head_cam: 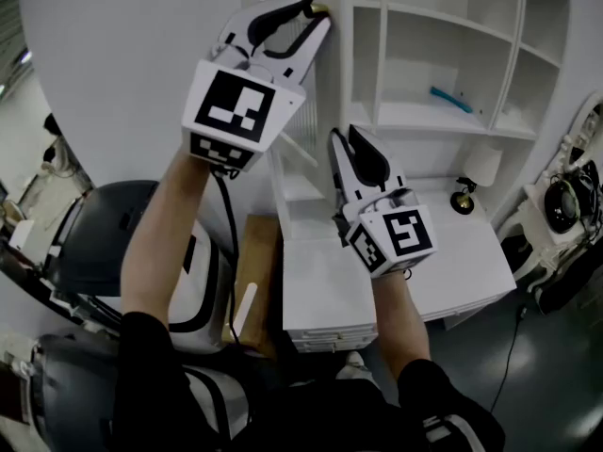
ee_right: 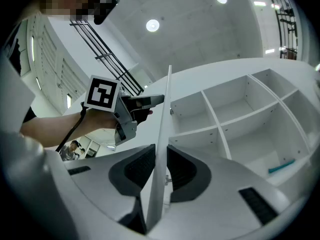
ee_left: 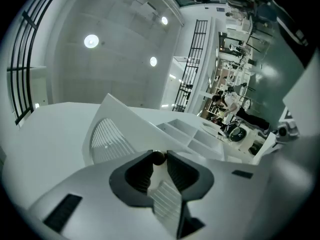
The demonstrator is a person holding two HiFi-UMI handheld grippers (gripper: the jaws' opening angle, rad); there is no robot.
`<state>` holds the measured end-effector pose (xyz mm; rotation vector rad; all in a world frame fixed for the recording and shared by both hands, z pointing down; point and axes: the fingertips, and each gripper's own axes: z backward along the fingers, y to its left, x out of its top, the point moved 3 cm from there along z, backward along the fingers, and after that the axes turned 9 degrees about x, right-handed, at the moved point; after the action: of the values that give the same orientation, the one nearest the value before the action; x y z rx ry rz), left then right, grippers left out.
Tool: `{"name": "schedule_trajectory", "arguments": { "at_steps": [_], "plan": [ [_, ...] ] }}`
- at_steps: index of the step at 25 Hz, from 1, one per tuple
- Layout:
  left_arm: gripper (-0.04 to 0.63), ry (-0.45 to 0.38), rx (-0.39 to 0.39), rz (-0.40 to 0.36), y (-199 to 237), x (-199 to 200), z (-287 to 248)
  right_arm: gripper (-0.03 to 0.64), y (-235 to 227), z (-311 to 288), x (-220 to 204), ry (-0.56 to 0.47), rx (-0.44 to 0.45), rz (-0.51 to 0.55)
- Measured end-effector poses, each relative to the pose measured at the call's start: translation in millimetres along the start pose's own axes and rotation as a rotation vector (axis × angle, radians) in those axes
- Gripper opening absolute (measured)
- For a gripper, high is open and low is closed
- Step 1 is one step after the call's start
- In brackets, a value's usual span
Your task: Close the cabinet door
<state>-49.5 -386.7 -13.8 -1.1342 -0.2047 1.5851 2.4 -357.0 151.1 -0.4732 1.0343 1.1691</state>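
The white cabinet (head_cam: pixel 415 111) has open shelves, and its louvred door (head_cam: pixel 303 113) stands swung out, edge-on to me. High up, my left gripper (head_cam: pixel 318 12) is shut on the door's small round knob (ee_left: pixel 158 157), which sits between its dark fingertips with the slatted panel (ee_left: pixel 107 136) beyond. Lower down, my right gripper (head_cam: pixel 341 139) straddles the door's thin free edge (ee_right: pixel 161 149), a ribbed pad against each face. In the right gripper view the shelves (ee_right: pixel 225 114) lie to the right of the door, and the left gripper (ee_right: pixel 150 100) is on its far side.
A blue tool (head_cam: pixel 452 100) lies on a shelf. A small white lamp (head_cam: pixel 479 169) stands on the white desk (head_cam: pixel 452 252), with drawers (head_cam: pixel 330 332) below. A grey chair (head_cam: pixel 104 234) is at the left, a wooden board (head_cam: pixel 256 271) beside it, headphones (head_cam: pixel 565 201) at the right.
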Motion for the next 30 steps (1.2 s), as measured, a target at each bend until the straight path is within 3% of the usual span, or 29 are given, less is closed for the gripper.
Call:
{"name": "schedule_trajectory", "arguments": {
  "at_steps": [8,19,25,30],
  "plan": [
    [0.092,0.031,-0.017,-0.038,-26.6,-3.8,-36.8,0.084,-46.0,8.3,-6.9,-0.008,0.023,-0.045],
    [0.086,0.066,-0.005,0.041,-46.5,-14.0,-81.4,0.09,-102.5,5.9,-19.7,-0.023,0.084,-0.088],
    [0.086,0.101,0.02,0.043,-58.7,-20.4,-101.6,0.091,-128.0,2.5,-28.4,-0.038,0.144,-0.109],
    [0.086,0.127,0.03,-0.027,-62.3,-28.7,-114.3,0.091,-143.9,0.0,-35.1,-0.049,0.179,-0.13]
  ]
}}
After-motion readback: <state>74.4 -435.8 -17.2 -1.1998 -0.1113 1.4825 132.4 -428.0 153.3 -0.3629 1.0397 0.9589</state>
